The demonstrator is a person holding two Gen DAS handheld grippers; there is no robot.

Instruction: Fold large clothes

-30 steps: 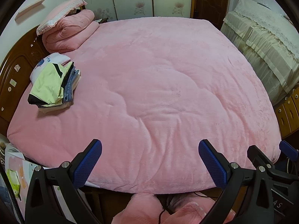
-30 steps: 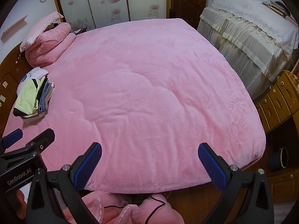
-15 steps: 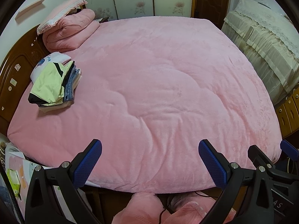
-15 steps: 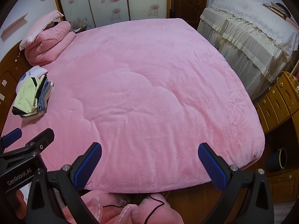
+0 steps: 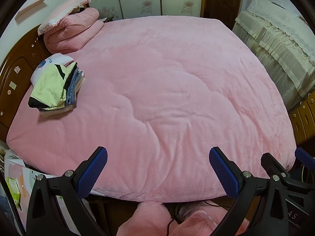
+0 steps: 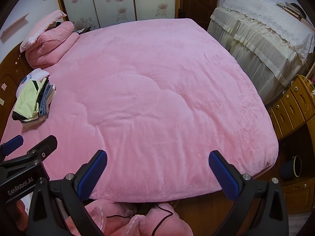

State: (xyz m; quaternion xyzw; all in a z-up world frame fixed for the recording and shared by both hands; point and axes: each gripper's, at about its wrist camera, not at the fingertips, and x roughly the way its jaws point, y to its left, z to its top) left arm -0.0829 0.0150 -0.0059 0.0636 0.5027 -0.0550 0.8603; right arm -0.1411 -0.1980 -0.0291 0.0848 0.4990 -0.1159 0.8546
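A stack of folded clothes (image 5: 57, 86), pale yellow-green on top with jeans under it, lies at the left side of the pink bed cover (image 5: 167, 82); it also shows in the right wrist view (image 6: 33, 102). My left gripper (image 5: 158, 155) is open and empty above the bed's near edge. My right gripper (image 6: 157, 159) is open and empty beside it, also above the near edge of the cover (image 6: 161, 90). Each gripper shows at the other view's edge.
A folded pink quilt with a pillow (image 5: 70, 31) sits at the far left by the wooden headboard (image 5: 13, 74). A cloth-covered cabinet (image 6: 261, 37) and wooden drawers (image 6: 291, 106) stand right of the bed. Pink clothing with a black cable (image 6: 128, 218) lies below the grippers.
Both views have drifted very slightly; the grippers stay open over the near edge of the bed.
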